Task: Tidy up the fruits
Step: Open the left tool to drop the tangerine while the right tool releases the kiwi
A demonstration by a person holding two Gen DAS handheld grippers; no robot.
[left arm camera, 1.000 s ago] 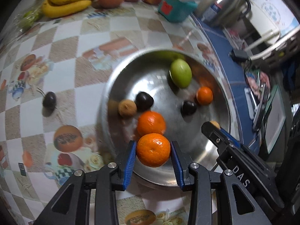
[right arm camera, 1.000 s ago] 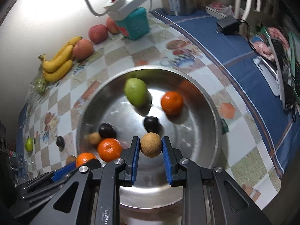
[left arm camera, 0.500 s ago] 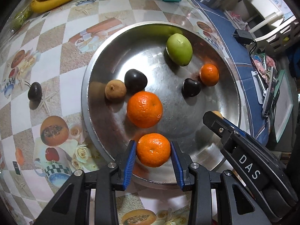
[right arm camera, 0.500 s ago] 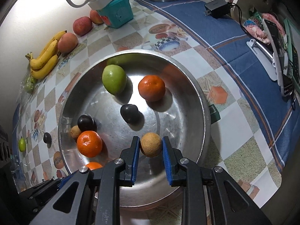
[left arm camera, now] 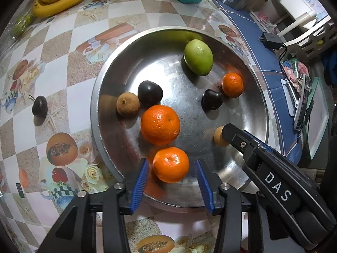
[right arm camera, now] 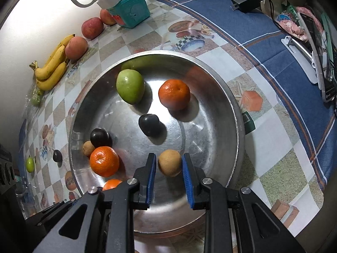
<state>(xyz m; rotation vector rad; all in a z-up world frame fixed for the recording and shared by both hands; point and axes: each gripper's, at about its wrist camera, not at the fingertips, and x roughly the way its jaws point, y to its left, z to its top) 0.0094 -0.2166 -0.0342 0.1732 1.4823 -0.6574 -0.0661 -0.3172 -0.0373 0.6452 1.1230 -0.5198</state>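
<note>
Both grippers have parted: left gripper (left arm camera: 171,176) now straddles the orange (left arm camera: 170,164) loosely, right gripper (right arm camera: 169,176) the brown fruit (right arm camera: 169,162), both inside the bowl (right arm camera: 231,103). Only the right view shows the lime (right arm camera: 30,164).

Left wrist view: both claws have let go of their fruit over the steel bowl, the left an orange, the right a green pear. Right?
Not quite. The right claw brackets a small brown fruit, not the green pear, which lies at the far side of the steel bowl, as the right wrist view shows. The left claw does stand open around an orange.
</note>
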